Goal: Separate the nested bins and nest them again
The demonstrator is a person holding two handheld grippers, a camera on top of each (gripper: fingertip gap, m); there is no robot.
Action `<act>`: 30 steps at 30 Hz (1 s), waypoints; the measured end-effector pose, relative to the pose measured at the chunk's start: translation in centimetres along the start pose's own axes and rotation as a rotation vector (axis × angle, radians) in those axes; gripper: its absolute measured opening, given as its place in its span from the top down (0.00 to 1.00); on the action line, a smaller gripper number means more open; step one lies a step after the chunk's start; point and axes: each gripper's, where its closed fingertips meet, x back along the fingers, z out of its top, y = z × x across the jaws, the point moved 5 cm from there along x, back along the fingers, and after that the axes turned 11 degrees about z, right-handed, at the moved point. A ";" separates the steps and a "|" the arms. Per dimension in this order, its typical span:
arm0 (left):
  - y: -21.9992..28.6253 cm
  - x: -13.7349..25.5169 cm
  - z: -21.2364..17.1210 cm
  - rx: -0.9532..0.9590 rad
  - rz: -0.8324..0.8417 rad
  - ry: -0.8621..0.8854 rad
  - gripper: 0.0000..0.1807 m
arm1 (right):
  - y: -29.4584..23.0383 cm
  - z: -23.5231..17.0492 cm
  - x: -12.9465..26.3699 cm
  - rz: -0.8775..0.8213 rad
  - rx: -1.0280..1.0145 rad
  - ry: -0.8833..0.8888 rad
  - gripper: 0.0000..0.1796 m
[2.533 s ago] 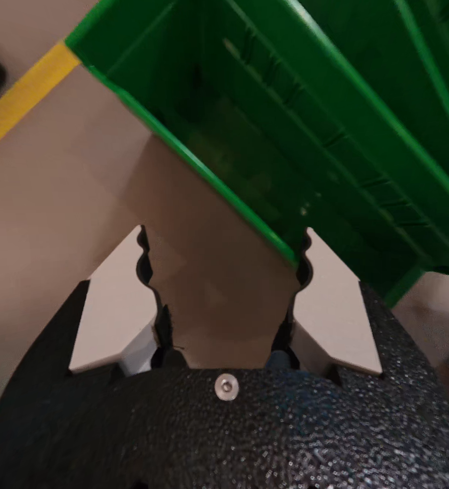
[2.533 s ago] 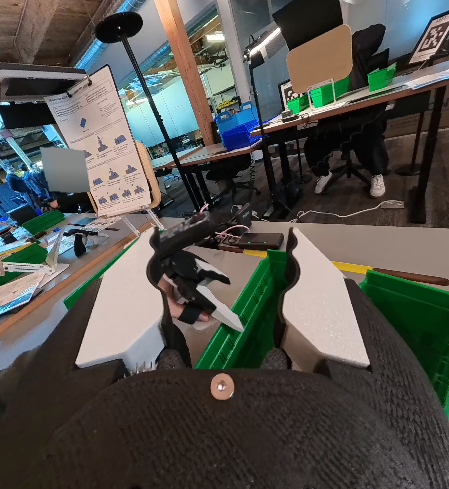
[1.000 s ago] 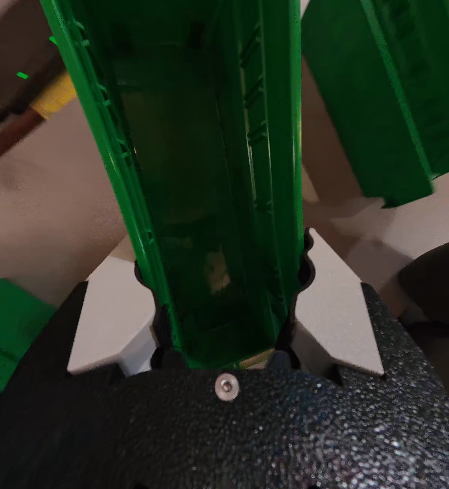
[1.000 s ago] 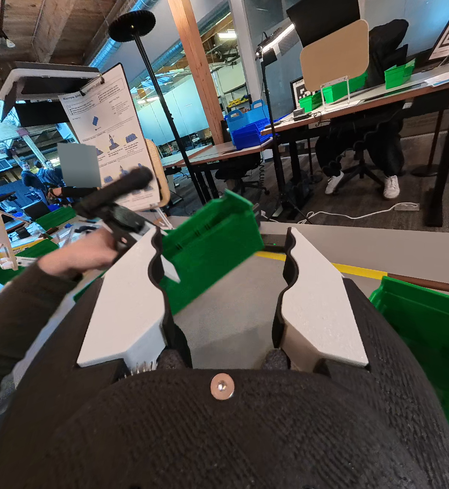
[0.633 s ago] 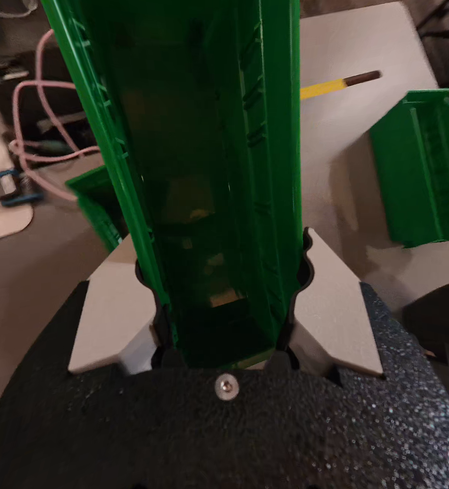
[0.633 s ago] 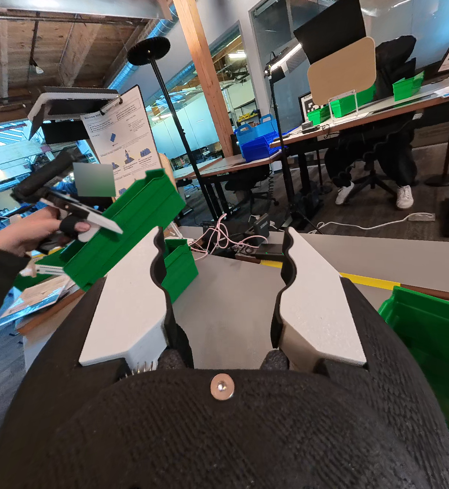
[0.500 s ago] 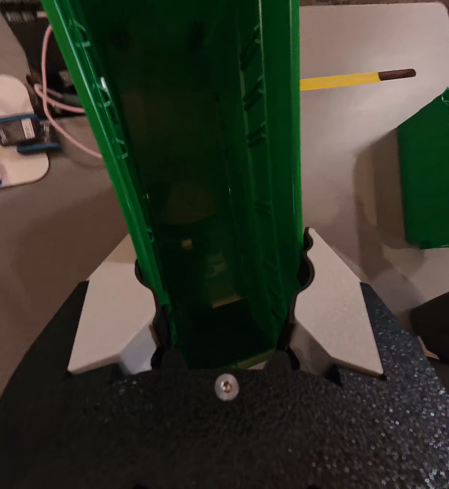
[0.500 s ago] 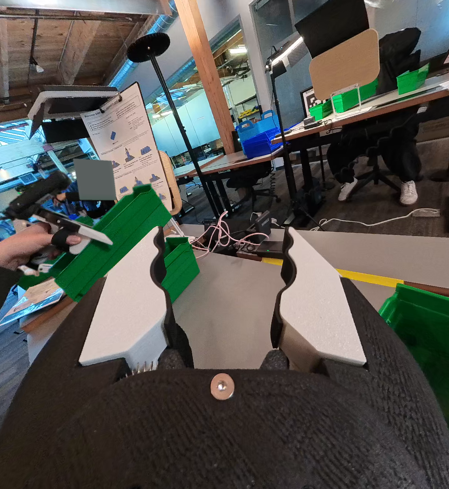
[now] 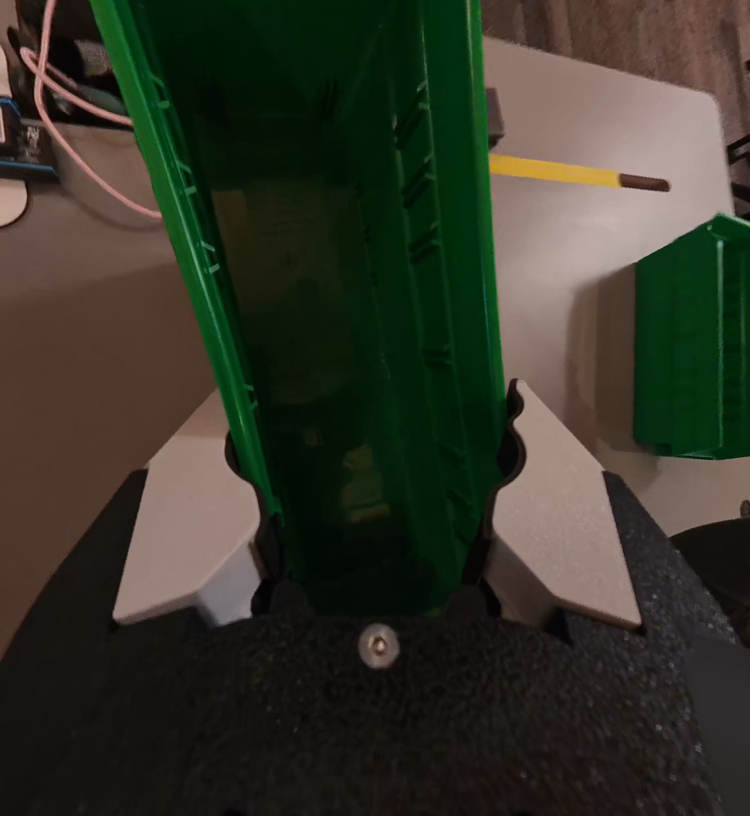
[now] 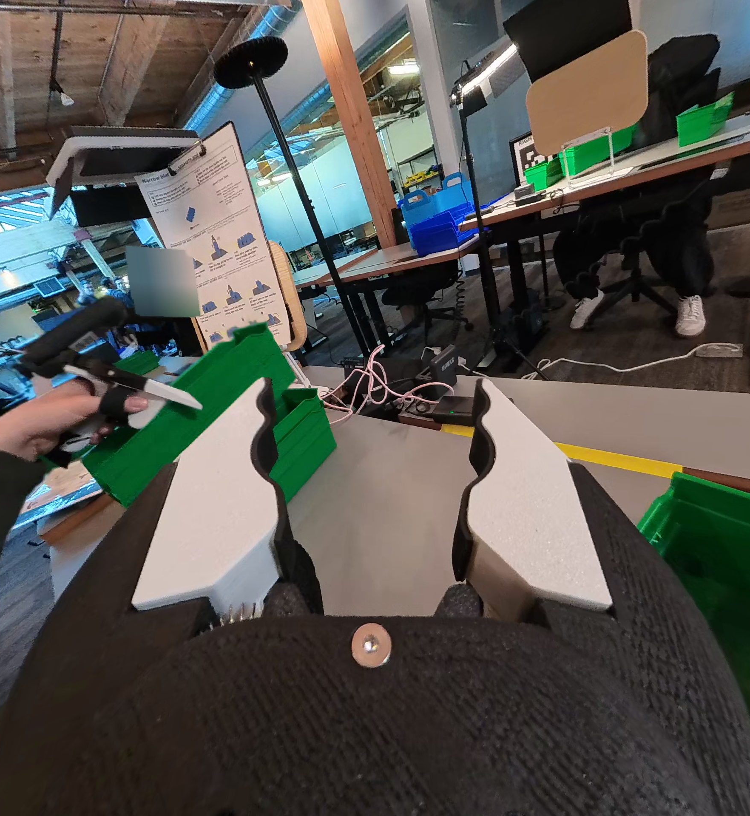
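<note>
My left gripper (image 9: 371, 424) is shut on the sides of a long green bin (image 9: 320, 265), which sticks out ahead of it above the grey table. In the right wrist view a hand holds that gripper (image 10: 161, 406) at the left, with the held bin (image 10: 214, 397) tilted in the air. Just below and behind it a second green bin (image 10: 307, 437) stands on the table. My right gripper (image 10: 373, 388) is open and empty over the table. A third green bin (image 10: 718, 538) sits at its right and also shows in the left wrist view (image 9: 704, 344).
A yellow tape strip (image 10: 620, 459) runs across the grey table (image 10: 386, 485). Pink cables and black boxes (image 10: 408, 388) lie at the far edge. An instruction board (image 10: 214, 247) and a lamp pole stand behind, with other desks beyond.
My left gripper closed on the bin, lifted it off the table and carried it left, now lowering over the left bin. My right gripper drew back from the bin's rim and stays open.
</note>
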 end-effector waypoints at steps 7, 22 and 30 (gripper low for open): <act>-0.9 -3.5 -0.1 0.086 0.048 -0.063 0.36 | -0.4 0.2 0.3 0.020 0.000 0.013 0.50; -1.1 -6.5 -1.7 0.035 0.136 -0.126 0.36 | 1.2 -0.3 0.3 -0.034 -0.022 -0.010 0.50; -1.5 -7.6 -1.8 0.040 0.123 -0.055 0.37 | 1.5 -0.7 -0.1 -0.048 -0.024 -0.034 0.50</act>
